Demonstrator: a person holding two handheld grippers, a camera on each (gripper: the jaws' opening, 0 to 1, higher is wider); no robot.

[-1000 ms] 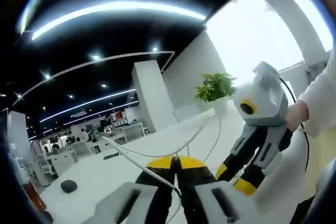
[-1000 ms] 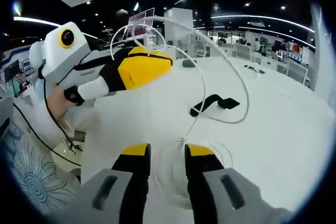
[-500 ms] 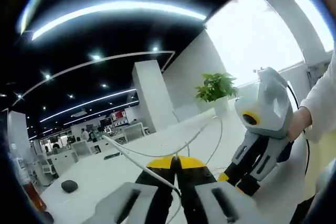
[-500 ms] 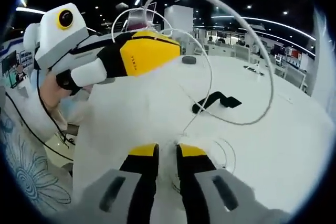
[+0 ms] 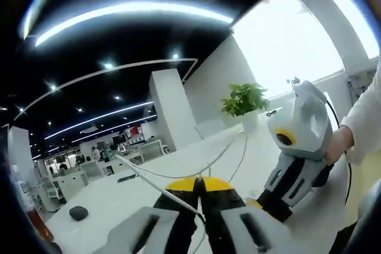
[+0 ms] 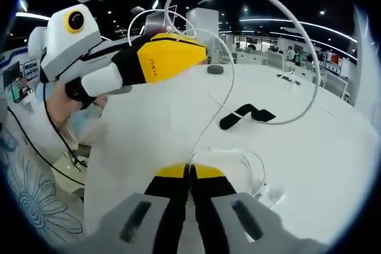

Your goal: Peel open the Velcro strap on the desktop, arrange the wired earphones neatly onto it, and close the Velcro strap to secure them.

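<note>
We see a wide white desktop (image 6: 333,165) in an open office with dark ceilings and strip lights, a potted plant (image 5: 244,99) by the bright window. In the right gripper view, the black Velcro strap (image 6: 239,115) lies flat on the desktop, well apart from both tools. The left gripper (image 5: 199,184) is clenched on the white cable of the wired earphones (image 6: 262,46), held raised above the surface (its yellow tip appears at upper left of the right gripper view), and the cable hangs from it in large loops. The right gripper (image 6: 190,172) is pressed closed on a lower strand of that cable, just above the desktop.
</note>
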